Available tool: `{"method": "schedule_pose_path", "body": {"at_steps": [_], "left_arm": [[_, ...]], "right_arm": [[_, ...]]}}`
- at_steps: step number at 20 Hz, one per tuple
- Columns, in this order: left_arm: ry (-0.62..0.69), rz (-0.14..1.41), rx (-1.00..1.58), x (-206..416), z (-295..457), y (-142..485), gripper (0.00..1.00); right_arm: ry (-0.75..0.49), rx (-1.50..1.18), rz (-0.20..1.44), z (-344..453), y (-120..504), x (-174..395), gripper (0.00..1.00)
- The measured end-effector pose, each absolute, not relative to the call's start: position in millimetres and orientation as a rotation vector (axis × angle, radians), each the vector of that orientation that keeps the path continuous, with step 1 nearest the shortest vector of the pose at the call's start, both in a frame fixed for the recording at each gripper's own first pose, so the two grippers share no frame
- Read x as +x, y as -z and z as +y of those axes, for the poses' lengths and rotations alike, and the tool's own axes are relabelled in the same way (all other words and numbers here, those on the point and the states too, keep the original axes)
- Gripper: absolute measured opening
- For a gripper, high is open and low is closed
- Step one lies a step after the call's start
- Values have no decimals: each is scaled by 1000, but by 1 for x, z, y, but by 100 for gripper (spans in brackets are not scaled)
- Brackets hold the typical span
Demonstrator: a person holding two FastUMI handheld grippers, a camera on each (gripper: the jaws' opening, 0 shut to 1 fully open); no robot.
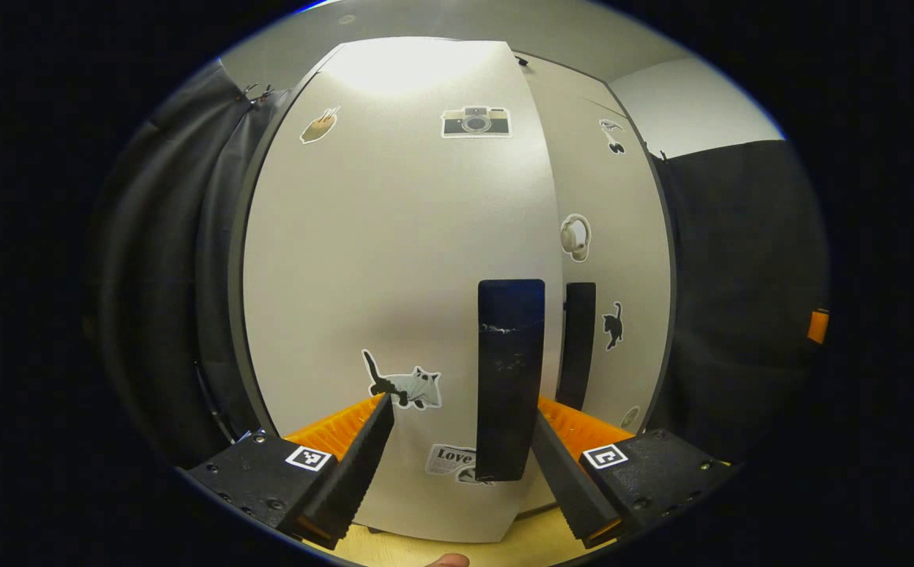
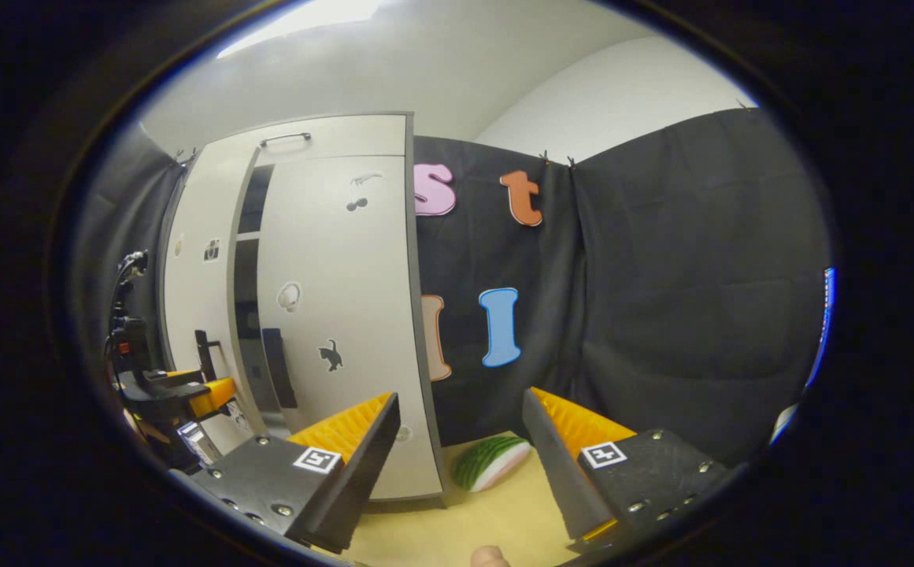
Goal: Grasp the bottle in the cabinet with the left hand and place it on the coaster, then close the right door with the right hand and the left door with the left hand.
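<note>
Close against the cabinet, left gripper view: left gripper [image 1: 463, 441] has its fingers spread apart, gripping nothing, aimed at the left door [image 1: 394, 291]. That door's dark vertical handle [image 1: 510, 378] stands between the two fingers, a little nearer the right one; contact cannot be told. Door face nearly flat to the camera, so it looks almost shut. Right door [image 1: 618, 260] lies beyond it, its own dark handle [image 1: 579, 342] just past the seam. Stickers counted on the left door: five. On the right door: three plain, perhaps a fourth low down.

Right gripper view: right gripper [image 2: 460, 445] hangs with fingers apart and empty, over the pale table [image 2: 496, 520], off the cabinet's right side. The right door [image 2: 338, 315] appears closed; the left door [image 2: 197, 283] stands slightly ajar, a dark gap showing at its edge. The left gripper [image 2: 189, 394] sits at that door. One striped green watermelon-like object [image 2: 492, 462] lies on the table behind the fingers.

Judgement: the doors are stiff, light panels on hinges; a flat push on the face or handle should do, no clamping needed. Handles look smooth, maybe slippery. Bottle and coaster placement cannot be judged from these views. Count: two doors, two handles, two grippers.
</note>
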State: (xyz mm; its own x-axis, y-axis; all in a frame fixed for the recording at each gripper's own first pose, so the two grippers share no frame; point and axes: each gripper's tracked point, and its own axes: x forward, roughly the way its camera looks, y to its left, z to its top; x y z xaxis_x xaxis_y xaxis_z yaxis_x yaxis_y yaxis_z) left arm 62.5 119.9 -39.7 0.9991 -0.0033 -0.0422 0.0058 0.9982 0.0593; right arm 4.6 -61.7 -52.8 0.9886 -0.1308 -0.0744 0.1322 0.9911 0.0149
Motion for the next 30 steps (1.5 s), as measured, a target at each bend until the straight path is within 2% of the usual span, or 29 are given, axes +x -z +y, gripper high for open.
{"method": "schedule_pose_path", "body": {"at_steps": [30], "left_arm": [[-63,52,135,80,117,30,99]], "right_arm": [[136,24,46,-95,40,23,95]]}}
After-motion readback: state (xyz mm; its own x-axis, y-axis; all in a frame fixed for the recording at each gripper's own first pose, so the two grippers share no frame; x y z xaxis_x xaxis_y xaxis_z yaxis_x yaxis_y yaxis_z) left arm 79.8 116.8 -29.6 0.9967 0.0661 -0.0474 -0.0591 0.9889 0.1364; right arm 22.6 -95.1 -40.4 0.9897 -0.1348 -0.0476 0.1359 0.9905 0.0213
